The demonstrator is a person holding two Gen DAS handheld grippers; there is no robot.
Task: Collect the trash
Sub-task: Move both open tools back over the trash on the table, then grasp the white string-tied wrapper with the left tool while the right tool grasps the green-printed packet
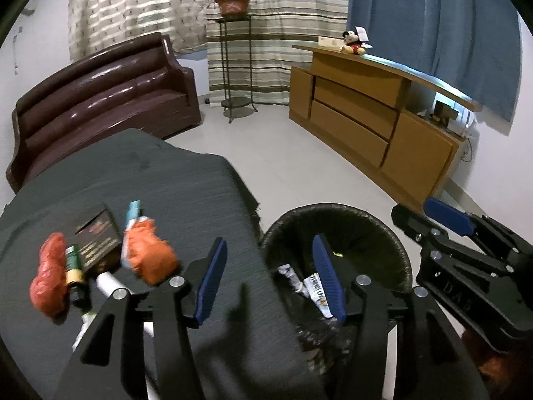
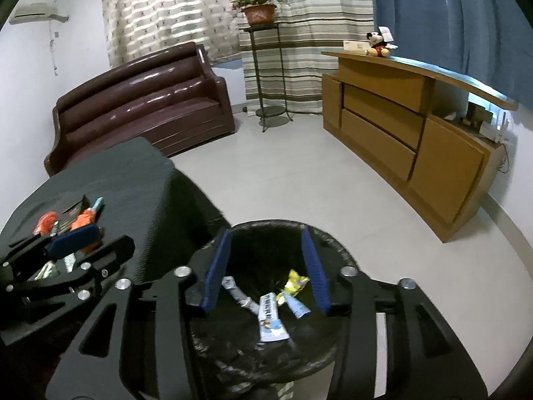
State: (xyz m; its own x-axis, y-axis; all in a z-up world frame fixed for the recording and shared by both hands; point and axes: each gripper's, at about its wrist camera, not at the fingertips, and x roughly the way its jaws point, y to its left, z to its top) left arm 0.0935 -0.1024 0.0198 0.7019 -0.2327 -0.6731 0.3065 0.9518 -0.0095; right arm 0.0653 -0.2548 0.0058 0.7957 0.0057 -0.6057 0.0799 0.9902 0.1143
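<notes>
Both grippers, left (image 1: 269,260) and right (image 2: 266,260), released, blue pads apart, empty, above black-lined round trash bin (image 2: 336,256). Crumpled wrappers (image 2: 271,316) inside. Orange plastic scraps (image 1: 150,253) on grey-clothed table (image 1: 200,183).

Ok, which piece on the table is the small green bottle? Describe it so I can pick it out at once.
Start at the dark-covered table left of the black bin; the trash is clustered at its near left side. The green bottle lies between a crumpled orange bag on its left and a dark flat box on its right. It is the only green piece, with a yellow band.
</notes>
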